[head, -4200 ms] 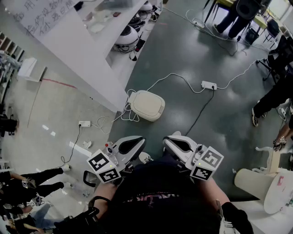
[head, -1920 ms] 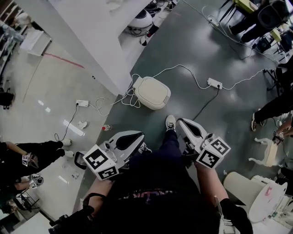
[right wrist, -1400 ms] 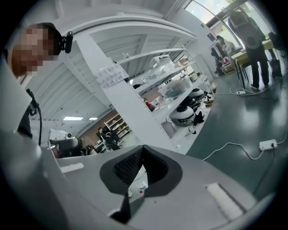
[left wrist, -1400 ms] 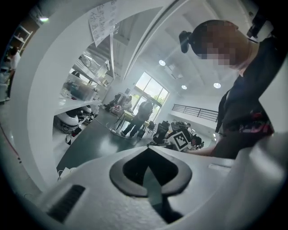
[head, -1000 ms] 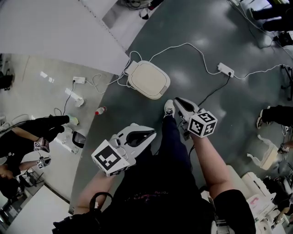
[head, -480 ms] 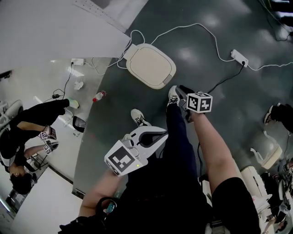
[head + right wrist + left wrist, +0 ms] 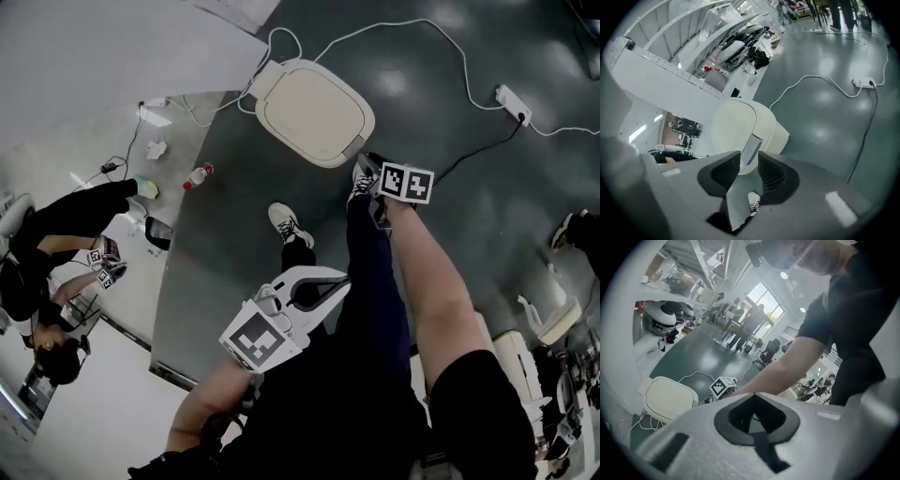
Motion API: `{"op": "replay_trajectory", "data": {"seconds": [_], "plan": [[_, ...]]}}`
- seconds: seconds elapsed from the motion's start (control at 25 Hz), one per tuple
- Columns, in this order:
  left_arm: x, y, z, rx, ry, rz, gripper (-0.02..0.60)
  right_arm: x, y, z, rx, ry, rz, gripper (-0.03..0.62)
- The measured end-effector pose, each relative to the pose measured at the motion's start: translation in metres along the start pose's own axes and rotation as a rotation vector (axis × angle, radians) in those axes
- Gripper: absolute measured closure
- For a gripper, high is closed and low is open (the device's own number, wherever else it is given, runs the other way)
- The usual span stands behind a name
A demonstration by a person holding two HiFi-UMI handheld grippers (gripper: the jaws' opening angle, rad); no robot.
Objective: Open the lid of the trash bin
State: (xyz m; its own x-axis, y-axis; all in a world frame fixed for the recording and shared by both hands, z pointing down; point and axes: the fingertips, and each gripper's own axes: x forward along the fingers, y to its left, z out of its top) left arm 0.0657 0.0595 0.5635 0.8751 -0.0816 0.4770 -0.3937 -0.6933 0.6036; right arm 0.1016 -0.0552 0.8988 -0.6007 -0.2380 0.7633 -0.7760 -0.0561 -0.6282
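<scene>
The trash bin [image 7: 311, 98] is cream, rounded and low, and its lid lies flat and closed on the dark floor. My right gripper [image 7: 367, 167] hangs just at the bin's near right corner, marker cube toward me. In the right gripper view its jaws are opening around an empty gap [image 7: 749, 158], and the trash bin [image 7: 746, 129] with its grey front panel sits right beyond the tips. My left gripper [image 7: 339, 284] is shut and held back by the person's leg, far from the bin. The left gripper view shows the trash bin [image 7: 669, 398] at lower left.
White cables and a power strip [image 7: 512, 97] trail over the floor behind and right of the bin. A white partition [image 7: 112, 47] stands at its left. A small bottle [image 7: 195, 176] lies on the floor, and the person's shoe [image 7: 285, 224] stands nearby. Seated people [image 7: 56, 234] are at left.
Both grippers have sunk toward the floor. The right one reached forward to the bin's corner and its jaws spread apart. The bin looms larger in the head view.
</scene>
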Motion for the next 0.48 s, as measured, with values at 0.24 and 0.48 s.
{"op": "replay_trajectory", "data": {"seconds": [0.24,0.48], "plan": [[0.006,0.016,-0.011,-0.042,0.003,0.0,0.578,0.024,-0.013,0.003,0.068,-0.027,-0.003,0.476],[0.006,0.019,-0.02,-0.078,0.004,-0.004,0.578,0.034,-0.014,0.001,0.097,-0.024,0.003,0.473]]}}
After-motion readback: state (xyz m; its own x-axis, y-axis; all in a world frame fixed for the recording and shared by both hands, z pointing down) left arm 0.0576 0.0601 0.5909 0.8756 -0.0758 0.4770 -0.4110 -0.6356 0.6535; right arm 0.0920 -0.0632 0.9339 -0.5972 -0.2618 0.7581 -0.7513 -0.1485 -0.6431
